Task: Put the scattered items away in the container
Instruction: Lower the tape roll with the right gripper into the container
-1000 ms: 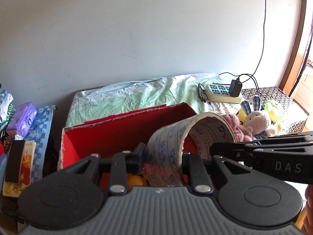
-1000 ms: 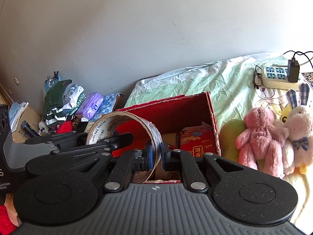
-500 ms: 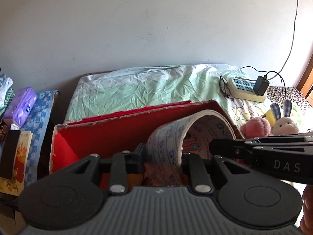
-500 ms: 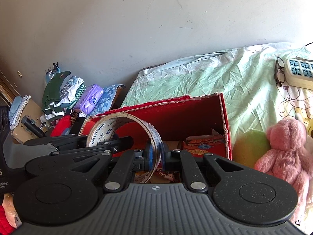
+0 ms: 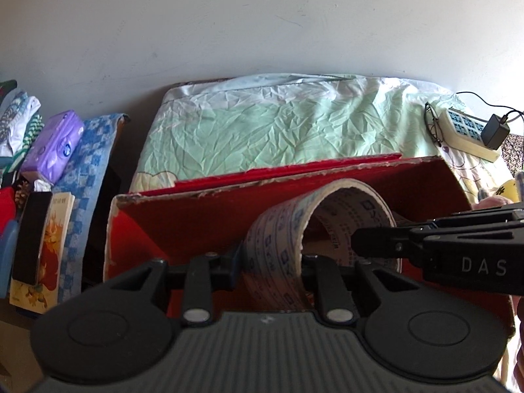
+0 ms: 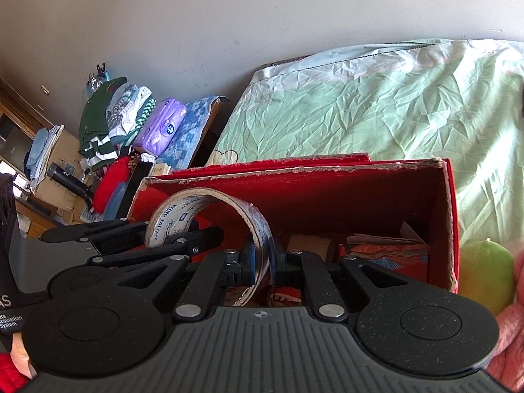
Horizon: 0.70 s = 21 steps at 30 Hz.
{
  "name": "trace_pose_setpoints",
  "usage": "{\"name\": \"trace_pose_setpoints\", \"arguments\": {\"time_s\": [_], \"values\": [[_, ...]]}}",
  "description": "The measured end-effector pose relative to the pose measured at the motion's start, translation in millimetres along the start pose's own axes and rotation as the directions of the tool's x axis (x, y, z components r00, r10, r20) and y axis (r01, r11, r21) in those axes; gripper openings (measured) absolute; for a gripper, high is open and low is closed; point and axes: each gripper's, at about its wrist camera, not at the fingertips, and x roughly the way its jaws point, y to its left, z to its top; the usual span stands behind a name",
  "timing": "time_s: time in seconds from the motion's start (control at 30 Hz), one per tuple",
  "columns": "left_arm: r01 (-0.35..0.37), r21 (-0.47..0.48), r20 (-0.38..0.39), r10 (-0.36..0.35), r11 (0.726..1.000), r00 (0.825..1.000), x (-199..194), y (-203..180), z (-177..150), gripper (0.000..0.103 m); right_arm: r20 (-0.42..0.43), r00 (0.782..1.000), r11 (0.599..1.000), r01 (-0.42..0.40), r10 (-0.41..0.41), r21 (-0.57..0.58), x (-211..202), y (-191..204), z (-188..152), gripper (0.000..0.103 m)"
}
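Two hand-held tools carry one roll of tape (image 5: pixel 322 229) above an open red box (image 5: pixel 209 216) on a bed. The left tool (image 5: pixel 271 258), low in the centre of its own view, is clamped narrow on the near wall of the roll; the right tool (image 6: pixel 262 258) pinches the opposite side of the ring just as tightly and reaches in from the right edge of the left view. The roll hangs upright over the box's opening, in the middle of both frames.

To finish the step well, both tools probably need to sink together until the roll is below the torn cardboard rim, then let go at the same time so the ring does not swing or catch the wall. A clear patch beside the printed packets (image 6: pixel 386 252) in the box's lower right looks the safest landing place.

A crumpled pale green sheet (image 5: pixel 294 124) covers the bed in mid-frame, under a bare grey wall (image 5: pixel 229 26). Folded clothes (image 6: pixel 111 121) and a purple tissue pack (image 6: pixel 162 127) are piled at left; a power strip (image 5: pixel 465 132) lies at right.
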Motion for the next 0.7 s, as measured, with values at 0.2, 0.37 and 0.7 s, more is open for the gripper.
{"name": "trace_pose_setpoints", "arguments": {"time_s": [0.2, 0.37, 0.7], "values": [[-0.041, -0.015, -0.015, 0.040, 0.999, 0.999, 9.0, 11.3, 2.1, 0.019, -0.054, 0.998, 1.000, -0.026, 0.027, 0.015, 18.0, 1.0, 9.3, 0.009], [-0.052, -0.029, -0.053, 0.050, 0.998, 0.997, 19.3, 26.0, -1.3, 0.023, -0.102, 0.994, 0.999, -0.036, 0.039, 0.024, 38.6, 5.8, 12.9, 0.008], [-0.097, 0.057, -0.055, 0.100, 0.994, 0.993, 22.4, 30.5, -10.7, 0.039, -0.137, 0.990, 0.999, -0.038, 0.041, 0.024, 60.5, 5.4, 18.3, 0.007]]}}
